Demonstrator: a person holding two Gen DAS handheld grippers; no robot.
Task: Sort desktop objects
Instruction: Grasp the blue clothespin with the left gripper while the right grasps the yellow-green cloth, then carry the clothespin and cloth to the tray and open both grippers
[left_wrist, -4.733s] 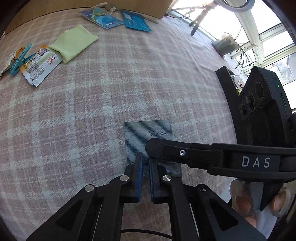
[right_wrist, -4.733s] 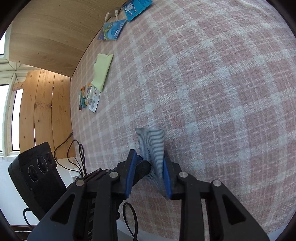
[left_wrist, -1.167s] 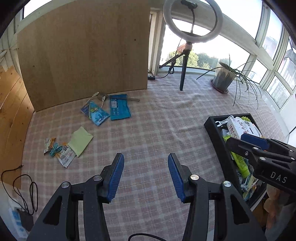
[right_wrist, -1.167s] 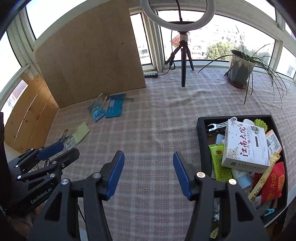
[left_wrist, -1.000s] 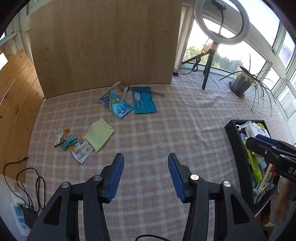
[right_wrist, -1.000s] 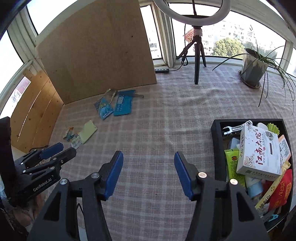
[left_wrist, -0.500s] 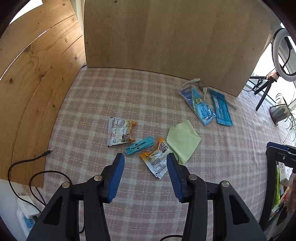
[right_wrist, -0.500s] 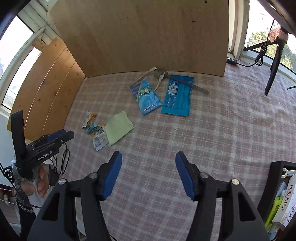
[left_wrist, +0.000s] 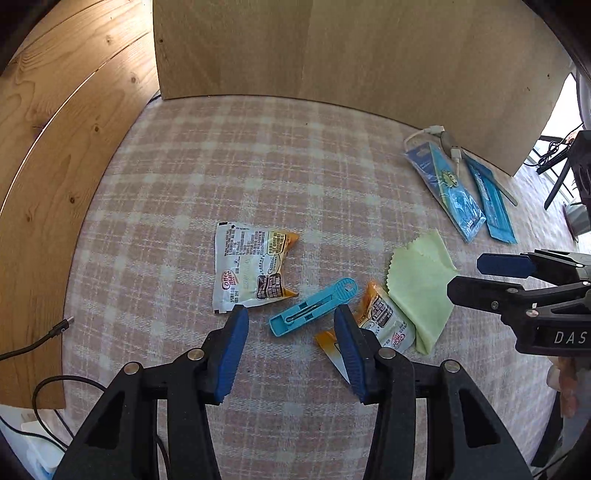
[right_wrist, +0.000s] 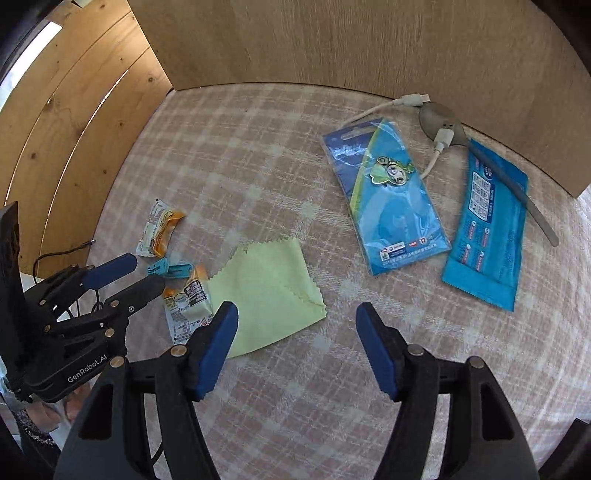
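Both grippers gape empty; yellow cloth (left_wrist: 421, 291) apparently overlaps a sachet (left_wrist: 384, 321) beside the clip (left_wrist: 314, 312).

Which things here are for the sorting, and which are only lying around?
To sort:
- white sachet
- second sachet
- teal clip
- yellow-green cloth
- blue badge card
- blue wipes pack
- spoon
- white cable

Not part of it:
- checked tablecloth
- wooden board
- black wire
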